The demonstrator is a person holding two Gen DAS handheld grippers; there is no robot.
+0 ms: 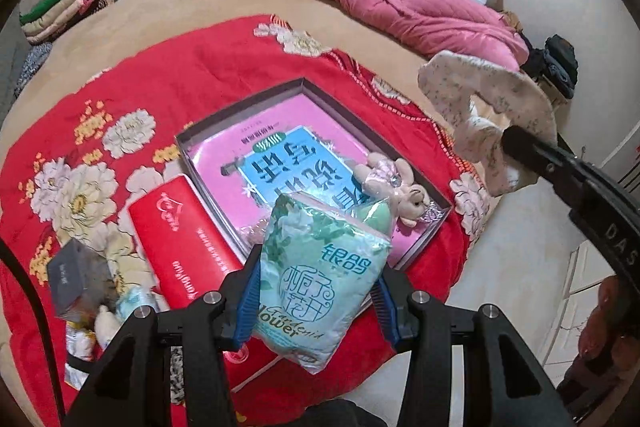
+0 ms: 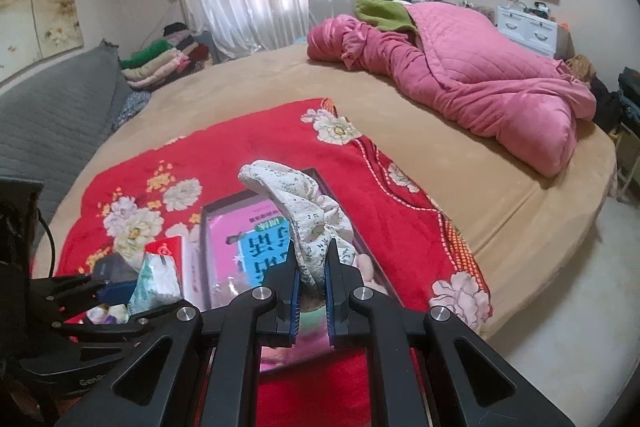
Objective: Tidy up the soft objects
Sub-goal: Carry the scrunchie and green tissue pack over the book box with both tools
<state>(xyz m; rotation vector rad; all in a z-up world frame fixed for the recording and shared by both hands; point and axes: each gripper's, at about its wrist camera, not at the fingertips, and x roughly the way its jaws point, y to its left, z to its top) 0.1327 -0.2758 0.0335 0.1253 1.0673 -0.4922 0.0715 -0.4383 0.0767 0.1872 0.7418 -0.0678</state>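
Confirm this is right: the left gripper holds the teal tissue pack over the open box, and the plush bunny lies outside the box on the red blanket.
Wrong on the plush bunny: the left wrist view shows it inside the open box. The left gripper does hold the teal tissue pack.

The mint tissue pack (image 1: 320, 279) is showing "银鸽" and "Gardenia flower". The red box (image 1: 188, 239) is carrying white script, partly "original". The gripper arm at the right edge (image 1: 608, 223) is reading "DAS"; the black housing (image 2: 48, 375) "Gen", cut off
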